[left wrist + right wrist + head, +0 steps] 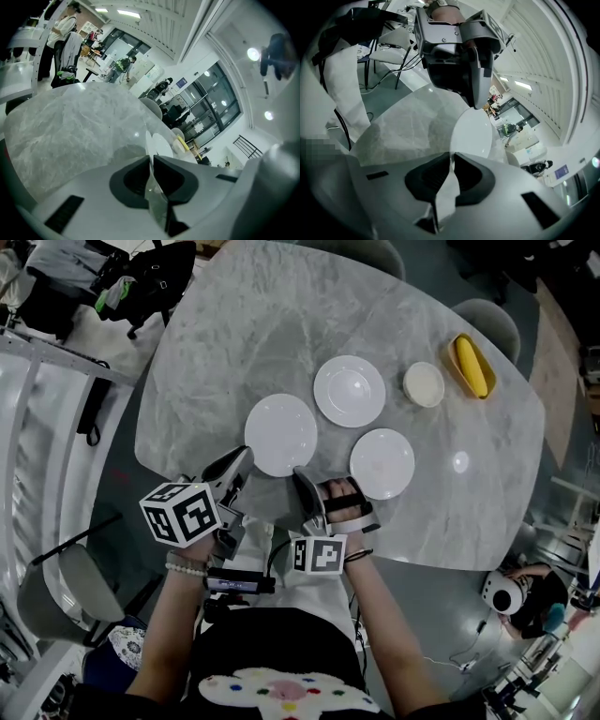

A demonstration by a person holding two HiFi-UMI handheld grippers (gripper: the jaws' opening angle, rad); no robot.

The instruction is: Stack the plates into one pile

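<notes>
Head view of a grey marble table [234, 334] with three white plates. The near plate [281, 432] lies flat toward my edge of the table. I have the left gripper [240, 459] clenched on its rim at 8 o'clock and the right gripper [302, 476] clenched on the rim at 5 o'clock.

The plate looks glazed, so I judge it stiff, slippery and breakable. The raised rim is the only place to hold it, and two opposite grips keep it level.

A second plate [349, 390] sits at 1 o'clock from it and a third plate [382, 463] at 4 o'clock, all apart.

Further off at 2 o'clock a small bowl [424, 384] looks empty. Beside it, a yellow dish [451, 358] holds a long yellow object [473, 369], possibly a banana.
</notes>
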